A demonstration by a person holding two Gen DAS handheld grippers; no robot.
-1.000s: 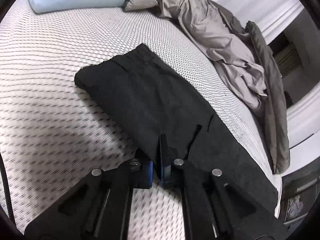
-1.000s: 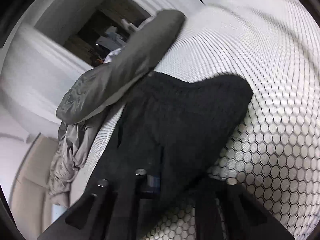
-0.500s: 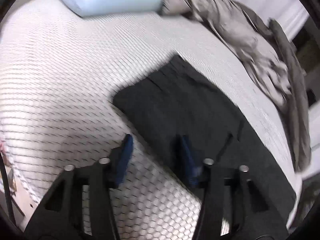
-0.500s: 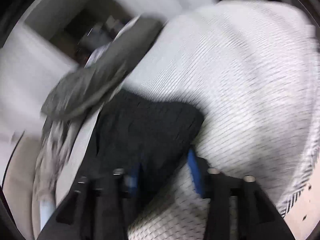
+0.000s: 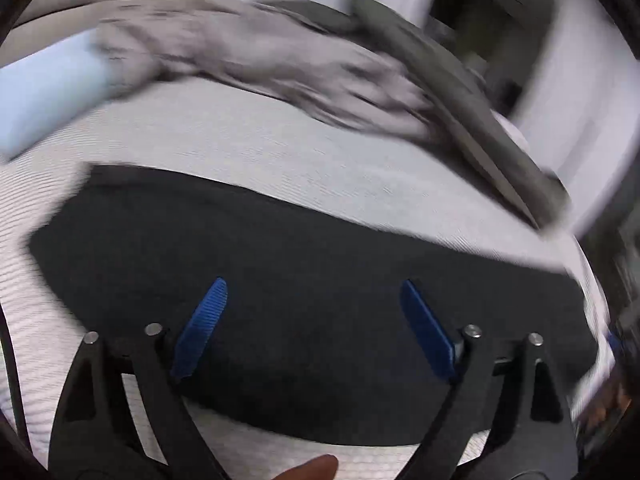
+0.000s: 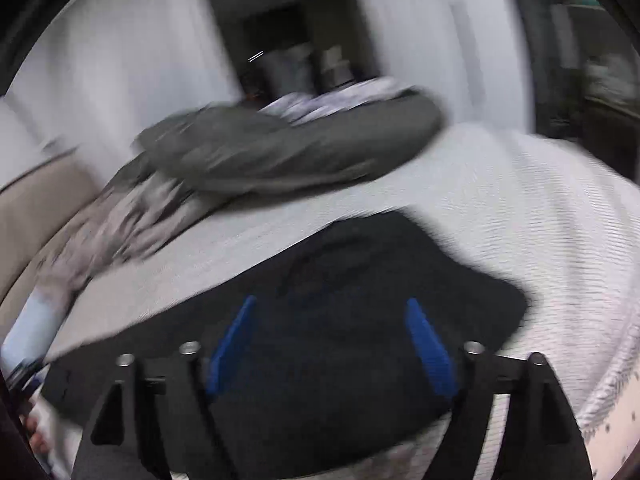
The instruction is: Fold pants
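The pants (image 5: pixel 304 280) lie flat on the bed (image 5: pixel 248 148), a dark folded band, and we've just let go. Our left gripper (image 5: pixel 312 320) and right gripper (image 6: pixel 332 336) have both sprung wide, nothing pinched, lifted off the cloth. That fold looks laid; next fold or finish. Blanket (image 5: pixel 280 64) sits beyond.

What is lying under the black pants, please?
The black pants lie flat on the white textured mattress, which shows all around them. Whether anything else lies underneath cannot be seen, because the cloth covers that part.
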